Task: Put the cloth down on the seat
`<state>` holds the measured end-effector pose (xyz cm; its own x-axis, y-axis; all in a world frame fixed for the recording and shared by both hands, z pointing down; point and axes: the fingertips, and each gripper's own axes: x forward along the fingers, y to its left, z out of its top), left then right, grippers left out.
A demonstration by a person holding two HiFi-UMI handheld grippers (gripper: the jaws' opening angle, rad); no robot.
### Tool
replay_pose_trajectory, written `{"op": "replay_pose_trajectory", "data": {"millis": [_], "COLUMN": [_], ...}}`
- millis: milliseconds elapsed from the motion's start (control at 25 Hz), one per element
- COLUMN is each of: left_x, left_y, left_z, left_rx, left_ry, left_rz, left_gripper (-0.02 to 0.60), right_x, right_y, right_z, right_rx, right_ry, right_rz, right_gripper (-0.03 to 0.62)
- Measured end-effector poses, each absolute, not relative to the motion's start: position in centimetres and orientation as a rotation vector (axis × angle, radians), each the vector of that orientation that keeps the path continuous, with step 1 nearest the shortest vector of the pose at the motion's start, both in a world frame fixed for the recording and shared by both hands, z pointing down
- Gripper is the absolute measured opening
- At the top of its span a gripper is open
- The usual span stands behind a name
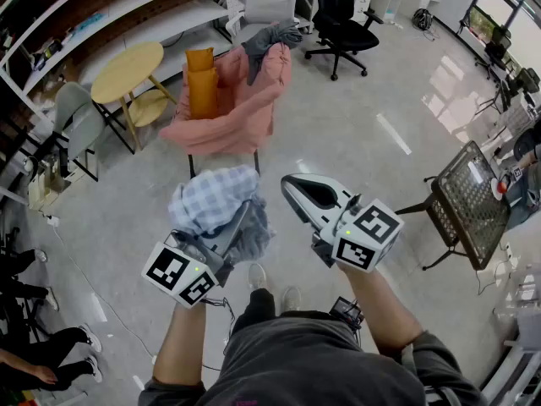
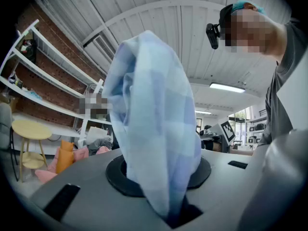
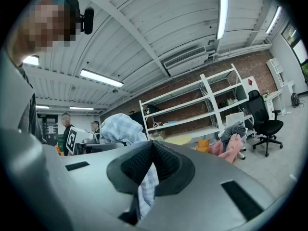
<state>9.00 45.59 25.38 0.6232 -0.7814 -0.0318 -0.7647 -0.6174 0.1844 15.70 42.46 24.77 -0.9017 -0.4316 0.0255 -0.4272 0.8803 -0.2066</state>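
Note:
A blue-and-white checked cloth is bunched above my left gripper, which is shut on it; in the left gripper view the cloth rises out of the closed jaws and fills the middle. My right gripper is just to the right of the bundle, its jaws together. In the right gripper view a narrow strip of the same cloth lies between the shut pads. Both grippers are held in the air, short of the pink fabric seat, which stands ahead on the floor.
The seat carries an orange cushion and a grey garment over its back. A round yellow table stands to its left, and a black office chair behind it. A dark mesh rack is at the right. People's legs are at the left edge.

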Motion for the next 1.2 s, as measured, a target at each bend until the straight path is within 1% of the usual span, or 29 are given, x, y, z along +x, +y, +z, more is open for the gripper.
{"op": "replay_pose_trajectory", "data": {"millis": [520, 760, 1200], "left_x": [7.4, 4.4, -3.4], "left_y": [44.8, 41.9, 34.5], "left_z": [26.4, 26.3, 25.8], "left_rx": [2.67, 2.667, 2.689], "left_ry": [-1.312, -1.304, -1.264], "left_rz": [-0.158, -0.163, -0.176], "left_gripper": [0.123, 0.123, 0.123], "right_x": [14.7, 12.2, 5.9], "right_y": [41.4, 38.1, 31.1], "right_z": [26.2, 26.1, 25.3], "right_rx": [-0.672, -0.72, -0.814], "right_ry": [3.047, 3.014, 2.976], "right_rz": [-0.359, -0.408, -0.392], "right_gripper": [0.015, 0.015, 0.015]}}
